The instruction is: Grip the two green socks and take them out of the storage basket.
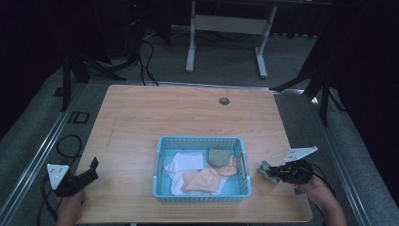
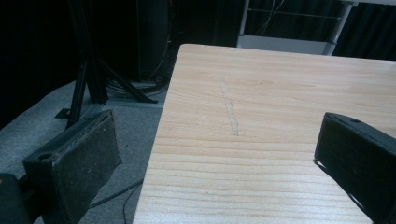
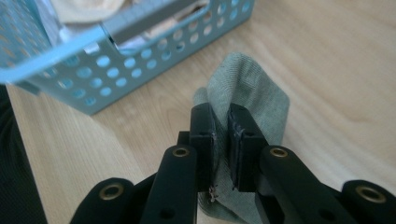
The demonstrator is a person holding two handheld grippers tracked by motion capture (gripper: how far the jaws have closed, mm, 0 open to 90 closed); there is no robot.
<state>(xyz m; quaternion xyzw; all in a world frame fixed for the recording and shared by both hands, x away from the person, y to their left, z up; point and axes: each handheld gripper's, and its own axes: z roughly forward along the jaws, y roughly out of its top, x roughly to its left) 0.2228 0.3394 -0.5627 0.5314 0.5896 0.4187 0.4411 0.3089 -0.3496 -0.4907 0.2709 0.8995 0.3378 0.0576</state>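
- Right now the right gripper (image 1: 269,172) has its jaws clamped on a grey-green sock (image 3: 247,88), lower right of the high view, just right of the blue basket (image 1: 201,195).
- From the jaws, the sock runs forward toward the basket wall, low over the desk (image 1: 188,113).
- Left gripper (image 2: 219,154), jaws apart with nothing between them, sits at lower left, well apart; the right is the nearer hand.

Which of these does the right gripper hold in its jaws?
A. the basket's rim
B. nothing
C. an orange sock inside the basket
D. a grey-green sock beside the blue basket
D: the right gripper has its jaws shut on the grey-green sock, which lies on the table outside the blue basket.
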